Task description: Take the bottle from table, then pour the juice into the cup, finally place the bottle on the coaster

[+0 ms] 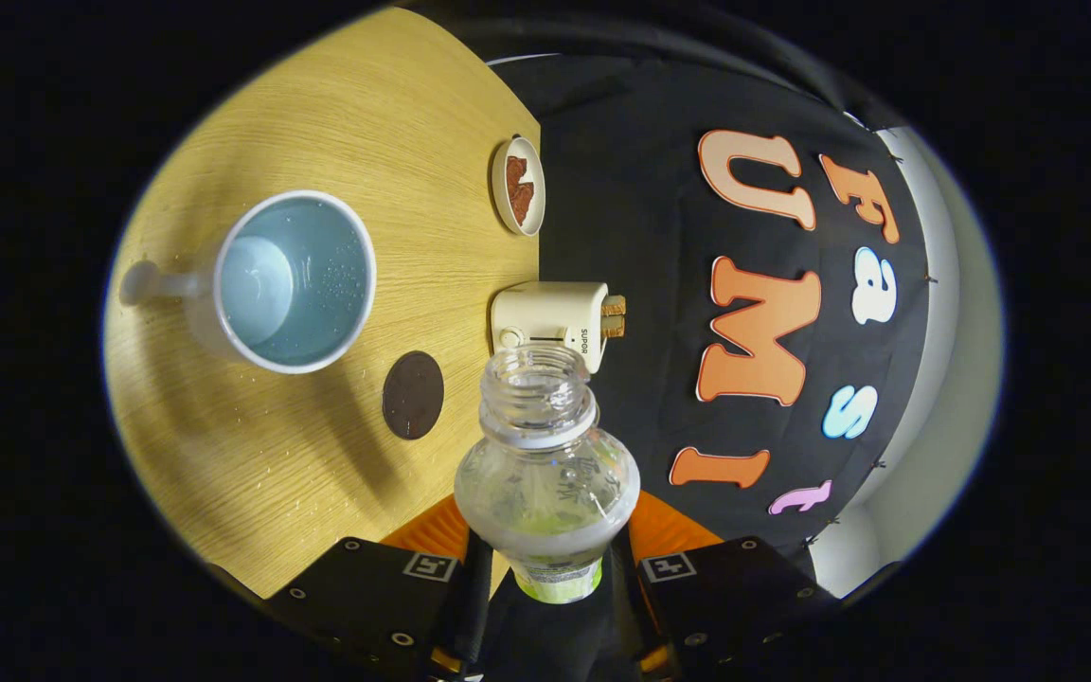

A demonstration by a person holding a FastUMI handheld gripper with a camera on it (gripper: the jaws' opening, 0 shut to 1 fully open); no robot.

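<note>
Gripper (545, 568) clamped on the bottle (545, 474), a finger pressed to each side below the shoulder. Bottle open, uncapped, apparently almost empty, though hard to judge through the clear wall. Just beyond its mouth, a toaster (553, 322) at the table's (252, 483) back edge. Coaster (412, 395) between bottle and cup (292, 281). Small dish (518, 185) along that same edge.

My view is bright and sharp at centre; the fisheye bends the tabletop (318, 114) at upper left, where the cup (295, 279) casts soft shadows downward.
</note>
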